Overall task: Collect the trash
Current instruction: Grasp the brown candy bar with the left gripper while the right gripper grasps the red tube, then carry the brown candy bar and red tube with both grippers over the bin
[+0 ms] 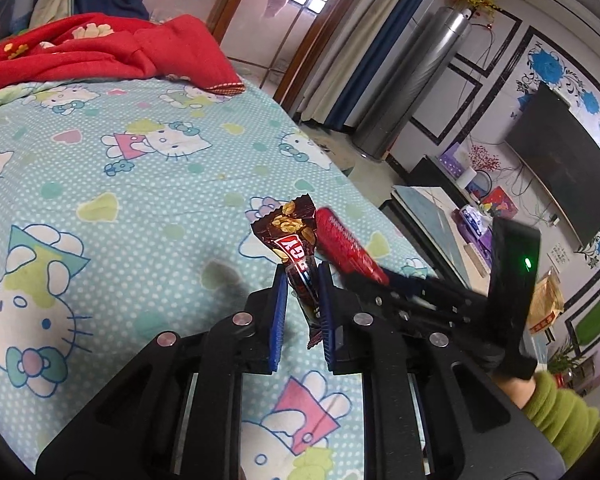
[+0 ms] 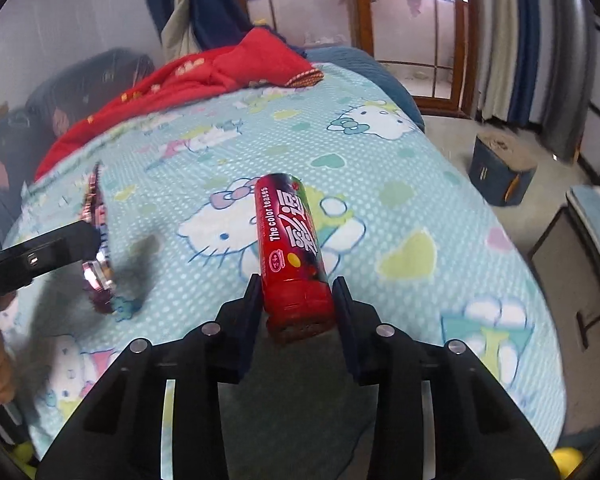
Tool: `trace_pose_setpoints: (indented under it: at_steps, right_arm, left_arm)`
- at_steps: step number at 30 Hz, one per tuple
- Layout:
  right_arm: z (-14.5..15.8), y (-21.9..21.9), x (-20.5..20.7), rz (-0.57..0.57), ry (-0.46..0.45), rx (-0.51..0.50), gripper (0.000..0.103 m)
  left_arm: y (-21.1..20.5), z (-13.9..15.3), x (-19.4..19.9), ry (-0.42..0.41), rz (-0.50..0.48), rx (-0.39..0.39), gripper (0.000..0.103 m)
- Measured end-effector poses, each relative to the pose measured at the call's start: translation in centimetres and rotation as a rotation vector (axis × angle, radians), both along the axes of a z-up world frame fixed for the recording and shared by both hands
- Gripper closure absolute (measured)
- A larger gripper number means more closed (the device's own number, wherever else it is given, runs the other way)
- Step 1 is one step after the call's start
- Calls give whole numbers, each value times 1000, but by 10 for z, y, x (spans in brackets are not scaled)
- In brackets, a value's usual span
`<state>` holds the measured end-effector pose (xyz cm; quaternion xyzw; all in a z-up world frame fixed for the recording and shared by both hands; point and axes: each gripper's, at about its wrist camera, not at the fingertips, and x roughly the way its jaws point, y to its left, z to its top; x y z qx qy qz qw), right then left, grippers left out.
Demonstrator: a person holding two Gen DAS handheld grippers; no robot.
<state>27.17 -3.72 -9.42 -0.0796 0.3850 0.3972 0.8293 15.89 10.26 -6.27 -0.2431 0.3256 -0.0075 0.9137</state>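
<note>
My left gripper (image 1: 303, 276) is shut on a dark brown snack wrapper (image 1: 294, 236) with nut pictures, held upright above the Hello Kitty bedsheet (image 1: 100, 184). My right gripper (image 2: 296, 284) is shut on a red candy tube (image 2: 290, 240) labelled "The color teases", held above the bedsheet (image 2: 399, 200). In the left wrist view the red tube (image 1: 347, 248) and the right gripper (image 1: 399, 288) show just to the right of the wrapper. In the right wrist view the wrapper (image 2: 98, 240) shows edge-on at the left, in the left gripper (image 2: 40, 256).
A red blanket (image 1: 100, 48) lies bunched at the far end of the bed. Right of the bed stand a low table (image 1: 431, 216), a TV (image 1: 559, 160) on the wall and a silver cylinder (image 1: 415, 84). A blue box (image 2: 499, 168) sits on the floor.
</note>
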Motion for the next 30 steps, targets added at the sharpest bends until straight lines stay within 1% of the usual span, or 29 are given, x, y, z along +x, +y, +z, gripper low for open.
trace_pose_setpoints:
  at_steps: [3, 7, 15, 23, 30]
  right_arm:
    - [0, -15, -18, -27, 3, 40, 70]
    - [2, -41, -37, -93, 16, 104, 71]
    - [15, -93, -58, -202, 40, 195, 72]
    - [26, -142, -69, -310, 32, 238, 73]
    - [35, -181, -79, -391, 9, 252, 74]
  left_arm:
    - [-4, 3, -1, -7, -13, 1, 93]
    - [-15, 8, -3, -18, -44, 8, 93]
    - [-41, 17, -8, -39, -116, 27, 93]
    - [-71, 24, -13, -64, -198, 49, 93]
    - [-97, 30, -18, -84, -267, 67, 93]
